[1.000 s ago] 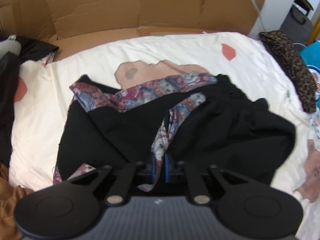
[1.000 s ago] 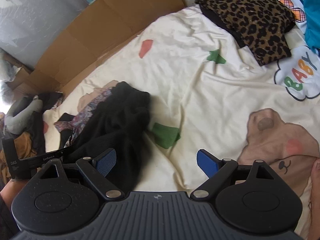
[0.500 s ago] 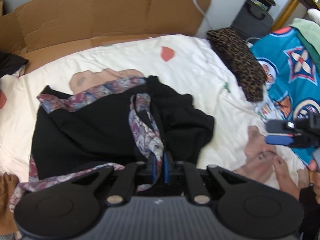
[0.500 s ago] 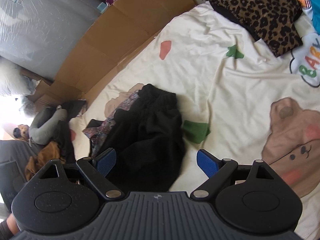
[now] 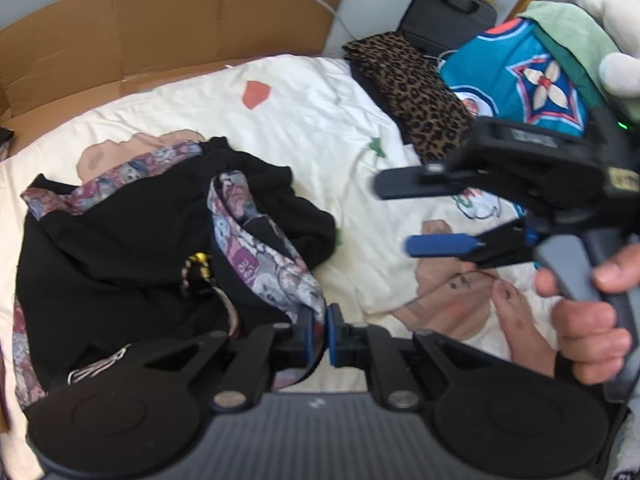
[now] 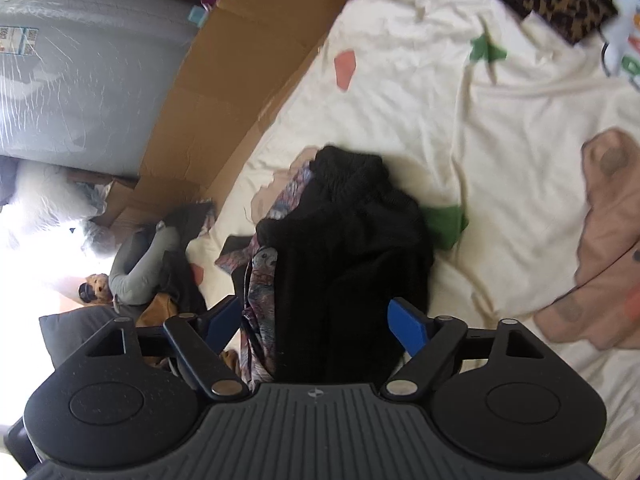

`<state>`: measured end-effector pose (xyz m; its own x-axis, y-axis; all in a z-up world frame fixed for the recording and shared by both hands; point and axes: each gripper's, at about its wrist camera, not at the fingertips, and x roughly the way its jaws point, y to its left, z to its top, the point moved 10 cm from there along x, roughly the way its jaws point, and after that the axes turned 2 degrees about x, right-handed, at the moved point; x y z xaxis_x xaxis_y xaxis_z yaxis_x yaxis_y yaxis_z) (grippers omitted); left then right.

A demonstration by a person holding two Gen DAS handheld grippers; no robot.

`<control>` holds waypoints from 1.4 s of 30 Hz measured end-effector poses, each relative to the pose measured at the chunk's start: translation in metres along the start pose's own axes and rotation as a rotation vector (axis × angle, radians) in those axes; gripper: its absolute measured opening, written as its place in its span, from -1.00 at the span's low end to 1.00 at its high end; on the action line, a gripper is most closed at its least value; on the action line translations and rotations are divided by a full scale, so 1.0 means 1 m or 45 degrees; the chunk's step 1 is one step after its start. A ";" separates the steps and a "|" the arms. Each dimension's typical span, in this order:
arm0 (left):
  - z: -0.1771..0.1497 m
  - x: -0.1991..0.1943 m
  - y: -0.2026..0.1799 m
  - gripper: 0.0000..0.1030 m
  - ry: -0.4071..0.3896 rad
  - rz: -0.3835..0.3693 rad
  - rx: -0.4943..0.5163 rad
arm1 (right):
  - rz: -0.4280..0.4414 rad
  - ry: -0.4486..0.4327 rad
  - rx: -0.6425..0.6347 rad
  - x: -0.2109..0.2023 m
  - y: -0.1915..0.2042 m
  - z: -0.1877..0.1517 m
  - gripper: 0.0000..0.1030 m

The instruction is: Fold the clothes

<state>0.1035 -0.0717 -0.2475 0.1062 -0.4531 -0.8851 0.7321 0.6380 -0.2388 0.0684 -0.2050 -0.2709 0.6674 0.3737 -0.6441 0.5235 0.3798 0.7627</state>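
Left gripper [image 5: 317,330] pinching black garment [image 5: 120,248] trim; right gripper [image 6: 310,320] agape, seemingly straddling it

Cream bedsheet [image 5: 320,120] with coloured patches and bear print covers work surface. Flattened cardboard [image 5: 168,28] stands along far edge. Leopard-print fabric [image 5: 416,92] lies at sheet's far right corner, teal patterned cloth [image 5: 520,68] beside it. Dark case [image 5: 444,12] on floor behind. Grey plastic-wrapped bulk [image 6: 80,72] beyond cardboard. Strong overexposed daylight at left [image 6: 32,240].
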 end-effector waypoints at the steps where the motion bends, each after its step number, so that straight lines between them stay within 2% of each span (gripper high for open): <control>1: -0.002 0.000 -0.003 -0.86 0.003 -0.006 0.005 | 0.014 0.012 0.002 0.004 0.002 -0.001 0.58; 4: -0.006 -0.001 -0.010 -0.86 0.011 -0.019 0.016 | 0.052 0.062 -0.014 0.020 0.009 0.000 0.58; 10: -0.008 0.000 -0.010 -0.86 0.012 -0.045 -0.002 | 0.046 0.128 -0.060 0.048 0.013 0.004 0.55; 14: -0.011 0.000 -0.012 -0.86 0.019 -0.056 0.021 | 0.060 0.157 -0.066 0.065 0.014 0.007 0.36; 18: -0.015 0.001 -0.016 -0.88 0.019 -0.087 0.041 | 0.035 0.185 -0.120 0.081 0.016 0.010 0.29; 21: -0.019 0.006 -0.021 -0.98 0.043 -0.113 0.080 | 0.018 0.208 -0.157 0.089 0.017 0.010 0.29; 22: -0.020 0.007 -0.024 -1.00 0.046 -0.129 0.090 | 0.011 0.215 -0.177 0.092 0.018 0.009 0.26; 24: -0.020 0.007 -0.031 -1.00 0.041 -0.167 0.106 | -0.019 0.237 -0.230 0.098 0.018 0.007 -0.05; 27: -0.019 0.008 -0.038 -1.00 0.037 -0.192 0.121 | -0.114 0.266 -0.313 0.106 0.012 0.005 -0.08; 31: -0.023 0.012 -0.034 -1.00 0.059 -0.170 0.125 | -0.139 0.254 -0.352 0.106 0.003 0.005 -0.08; 34: -0.024 0.016 -0.019 -1.00 0.071 -0.112 0.100 | -0.140 0.242 -0.349 0.102 -0.002 0.005 -0.07; 39: -0.019 0.018 0.012 -0.98 0.059 -0.013 0.033 | -0.011 0.170 -0.279 0.084 -0.001 0.013 -0.07; 42: -0.012 0.018 0.030 -0.98 0.036 0.027 -0.018 | -0.008 0.121 -0.330 0.072 -0.002 0.017 -0.07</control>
<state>0.1190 -0.0534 -0.2748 0.1022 -0.4220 -0.9008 0.7202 0.6560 -0.2256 0.1244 -0.1937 -0.3180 0.6052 0.4437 -0.6609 0.3663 0.5820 0.7261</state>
